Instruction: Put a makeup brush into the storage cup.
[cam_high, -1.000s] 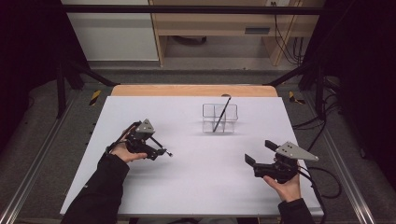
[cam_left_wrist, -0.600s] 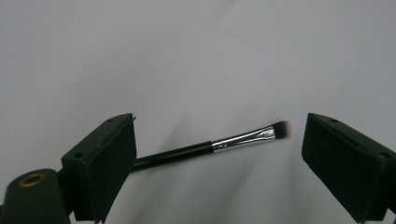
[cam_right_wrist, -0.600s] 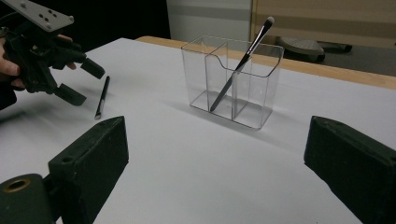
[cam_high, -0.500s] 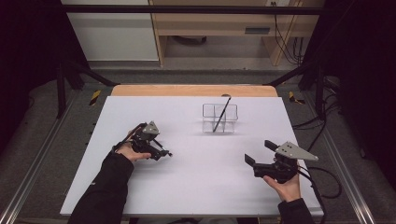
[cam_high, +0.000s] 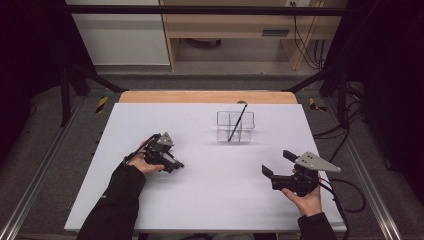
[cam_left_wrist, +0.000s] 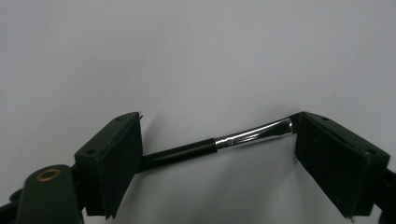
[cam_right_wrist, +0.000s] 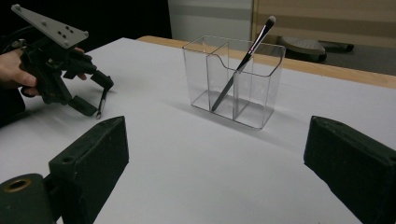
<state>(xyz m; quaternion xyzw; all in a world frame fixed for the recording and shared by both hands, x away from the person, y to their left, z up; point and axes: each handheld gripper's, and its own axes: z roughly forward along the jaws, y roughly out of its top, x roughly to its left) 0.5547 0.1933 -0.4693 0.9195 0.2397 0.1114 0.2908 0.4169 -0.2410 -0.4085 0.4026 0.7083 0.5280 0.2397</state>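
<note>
A makeup brush (cam_left_wrist: 187, 150) with a black handle and silver ferrule lies on the white table (cam_high: 200, 200) between the jaws of my left gripper (cam_left_wrist: 218, 116). Its bristle end touches one jaw and the handle runs past the other. The jaws have just been closing but still stand wide, not pressing on the brush. This left gripper (cam_high: 175, 164) sits low at the table's left. From the right gripper view, the left gripper (cam_right_wrist: 100, 95) straddles the brush (cam_right_wrist: 101, 106). My right gripper (cam_high: 278, 163) is open and empty at the near right.
A clear plastic organizer (cam_high: 247, 131) with compartments stands at the table's middle back, and a second brush (cam_high: 235, 125) leans in it. The right gripper view has the organizer (cam_right_wrist: 261, 93) ahead, with that brush (cam_right_wrist: 238, 65) slanting inside. A wooden strip (cam_high: 200, 96) edges the far side.
My left gripper has sunk toward the table and slightly nearer, over the brush. The right gripper has not moved.
</note>
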